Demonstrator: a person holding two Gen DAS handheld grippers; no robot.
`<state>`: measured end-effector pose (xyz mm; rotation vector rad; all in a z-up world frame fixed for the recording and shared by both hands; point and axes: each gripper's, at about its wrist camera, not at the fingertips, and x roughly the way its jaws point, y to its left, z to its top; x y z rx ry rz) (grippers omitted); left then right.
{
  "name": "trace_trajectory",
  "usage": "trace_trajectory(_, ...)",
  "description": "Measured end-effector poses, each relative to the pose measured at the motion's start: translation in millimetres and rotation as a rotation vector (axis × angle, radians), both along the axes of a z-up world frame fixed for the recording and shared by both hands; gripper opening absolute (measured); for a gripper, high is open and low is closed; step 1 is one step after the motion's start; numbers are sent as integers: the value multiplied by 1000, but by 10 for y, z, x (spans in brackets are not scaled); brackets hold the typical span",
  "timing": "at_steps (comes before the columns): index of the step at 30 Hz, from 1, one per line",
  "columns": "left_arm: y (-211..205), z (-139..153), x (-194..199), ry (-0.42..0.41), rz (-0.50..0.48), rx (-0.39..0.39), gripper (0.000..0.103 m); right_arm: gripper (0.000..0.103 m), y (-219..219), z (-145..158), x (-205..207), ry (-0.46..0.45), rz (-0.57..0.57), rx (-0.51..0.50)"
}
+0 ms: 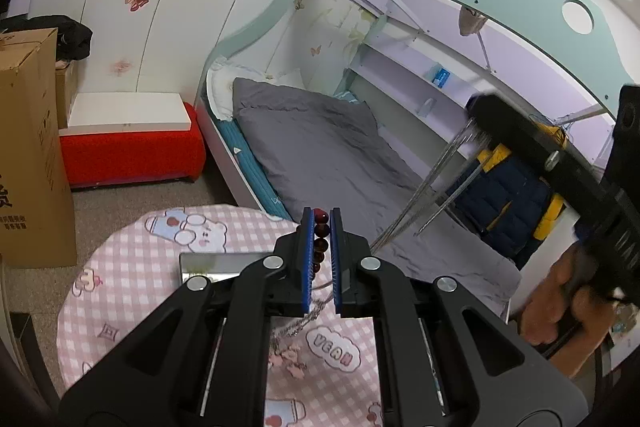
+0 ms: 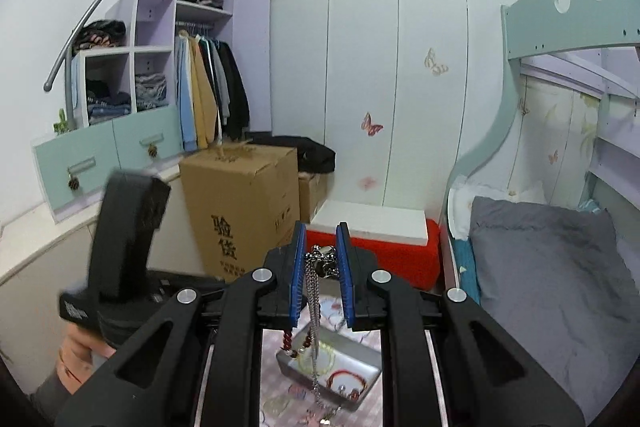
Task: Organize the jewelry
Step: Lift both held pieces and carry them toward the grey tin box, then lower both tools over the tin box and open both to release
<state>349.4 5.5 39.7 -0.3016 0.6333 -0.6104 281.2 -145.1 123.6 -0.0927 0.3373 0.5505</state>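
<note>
My left gripper (image 1: 321,217) is shut on a dark red bead bracelet (image 1: 321,235), held above the round table with the pink checked cloth (image 1: 132,267). A silver chain with pink charms (image 1: 294,339) hangs below it. My right gripper (image 2: 320,233) is shut on a silver necklace (image 2: 313,291) by its metal pendant (image 2: 326,255); the chain hangs down over a grey metal tray (image 2: 360,383) that holds red and beaded bracelets (image 2: 348,379). The tray's edge also shows in the left wrist view (image 1: 216,263). The right gripper (image 1: 476,115) appears blurred at the right in the left wrist view, chains trailing from it.
A bed with a grey quilt (image 1: 332,155) stands beyond the table. A red bench with a white board (image 2: 384,247) and cardboard boxes (image 2: 244,203) stand by the wardrobe wall. The left gripper's body (image 2: 120,227) is at the left in the right wrist view.
</note>
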Motion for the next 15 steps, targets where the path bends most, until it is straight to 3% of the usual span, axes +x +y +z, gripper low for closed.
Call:
trace_trajectory(5, -35, -102, 220, 27, 12, 18, 8, 13, -16, -37, 181, 17, 0, -3)
trace_trajectory(15, -138, -877, 620, 190, 17, 79, 8, 13, 9, -962, 585, 219, 0, -26)
